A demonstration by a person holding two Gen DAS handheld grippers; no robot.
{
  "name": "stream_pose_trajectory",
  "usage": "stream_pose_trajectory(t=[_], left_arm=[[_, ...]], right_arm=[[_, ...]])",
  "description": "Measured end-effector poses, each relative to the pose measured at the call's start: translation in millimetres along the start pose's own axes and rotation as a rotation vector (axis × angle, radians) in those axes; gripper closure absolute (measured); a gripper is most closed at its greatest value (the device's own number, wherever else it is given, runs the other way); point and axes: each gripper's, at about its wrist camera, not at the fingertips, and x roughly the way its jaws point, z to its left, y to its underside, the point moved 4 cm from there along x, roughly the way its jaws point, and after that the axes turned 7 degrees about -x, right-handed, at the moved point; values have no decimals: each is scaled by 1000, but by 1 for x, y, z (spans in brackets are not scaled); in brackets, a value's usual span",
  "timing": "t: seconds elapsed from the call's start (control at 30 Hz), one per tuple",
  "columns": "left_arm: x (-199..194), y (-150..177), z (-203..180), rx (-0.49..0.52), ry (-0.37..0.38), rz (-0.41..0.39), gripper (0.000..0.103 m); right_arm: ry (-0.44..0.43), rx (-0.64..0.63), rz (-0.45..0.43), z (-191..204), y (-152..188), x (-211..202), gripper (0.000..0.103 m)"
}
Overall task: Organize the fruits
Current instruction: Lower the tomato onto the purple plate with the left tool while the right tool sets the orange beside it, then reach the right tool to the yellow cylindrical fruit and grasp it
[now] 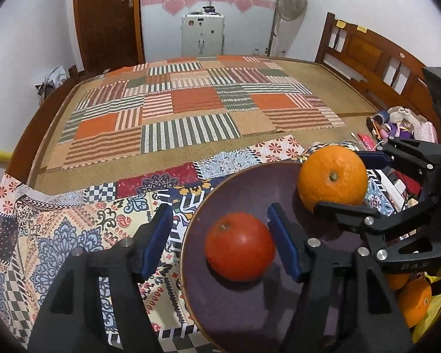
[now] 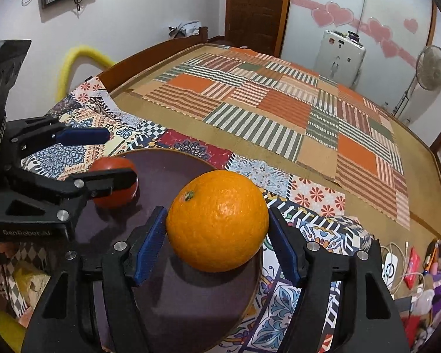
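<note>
A dark purple plate (image 1: 238,311) lies on a patterned cloth. A red tomato (image 1: 240,246) rests on it between the open fingers of my left gripper (image 1: 220,232), not gripped. An orange (image 1: 332,181) sits at the plate's far right rim. In the right wrist view the orange (image 2: 217,220) lies on the plate (image 2: 176,303) between the blue pads of my right gripper (image 2: 216,235); the jaws stand just off its sides, open. The tomato (image 2: 114,186) shows behind the left gripper's finger (image 2: 103,181).
The patchwork cloth (image 1: 73,229) covers the near end of a wooden bed with a striped mat (image 1: 191,108). More oranges in a yellow bag (image 1: 414,297) lie at the right. Toys and cables (image 2: 420,267) clutter the right edge. The headboard (image 1: 376,56) stands right.
</note>
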Motion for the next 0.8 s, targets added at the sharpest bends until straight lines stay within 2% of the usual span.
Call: stream_pose_trajectory(t=[0.1,0.3,0.5,0.8], left_arm=[[-8,0,1,0,-16,-16,37],[-41,7,0,1,-40,-72,37],[-84,18,-3,25,-77,-147,36],[-149,50,-16,57,-108,-227,32]], right_arm=[[3,19,-21,-1,0,-7,30],[17,40,-72,5,2,-30,30],[42,52,-156,14,5,-72,30],[85,64,-239,35,23,-122,30]])
